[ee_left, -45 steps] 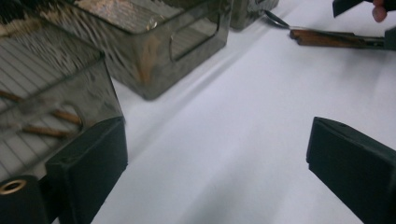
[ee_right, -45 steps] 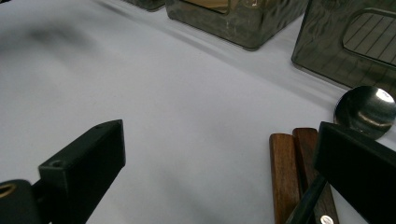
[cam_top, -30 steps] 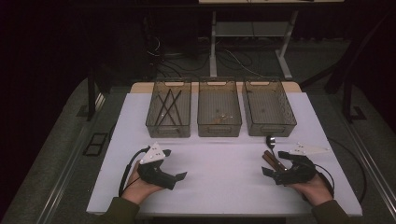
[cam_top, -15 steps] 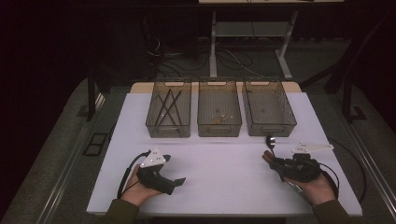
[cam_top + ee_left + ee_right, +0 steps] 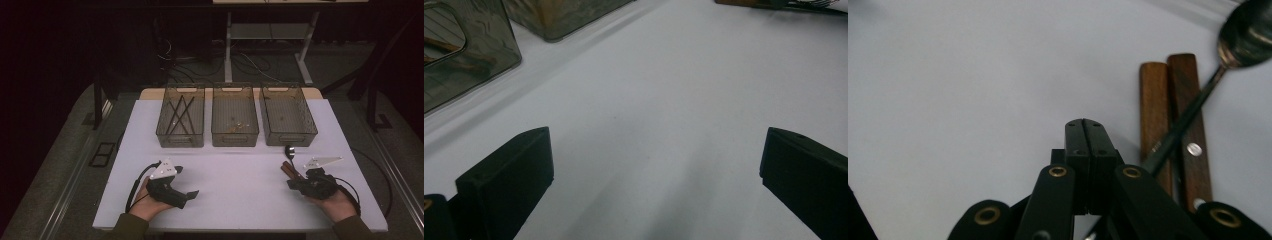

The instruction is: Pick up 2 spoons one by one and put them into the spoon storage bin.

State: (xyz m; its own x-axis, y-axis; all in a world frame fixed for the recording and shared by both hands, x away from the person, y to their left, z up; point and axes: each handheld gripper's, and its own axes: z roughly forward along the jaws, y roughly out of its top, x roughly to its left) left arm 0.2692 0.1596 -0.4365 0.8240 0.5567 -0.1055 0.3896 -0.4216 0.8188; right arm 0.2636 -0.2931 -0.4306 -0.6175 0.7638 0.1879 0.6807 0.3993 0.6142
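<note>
**High view: three bins in a row, cutlery beside the closed right gripper**

High view shows three smoky clear bins side by side at the far edge of the white table (image 5: 240, 170). The left bin (image 5: 181, 120) holds several dark sticks lying crossed. The middle bin (image 5: 235, 117) has a few small bits on its floor, too small to name. The right bin (image 5: 287, 115) shows nothing I can make out.

Just in front of the right bin lie a spoon (image 5: 289, 150) and two wooden-handled utensils (image 5: 1168, 115), the spoon's stem crossing the handles. The right gripper (image 5: 1090, 131) rests low just beside them, its jaws having just closed flat together with nothing between them. The left gripper (image 5: 186, 195), held in a hand near the table's front, points inward across the table, jaws wide apart over bare surface.
</note>
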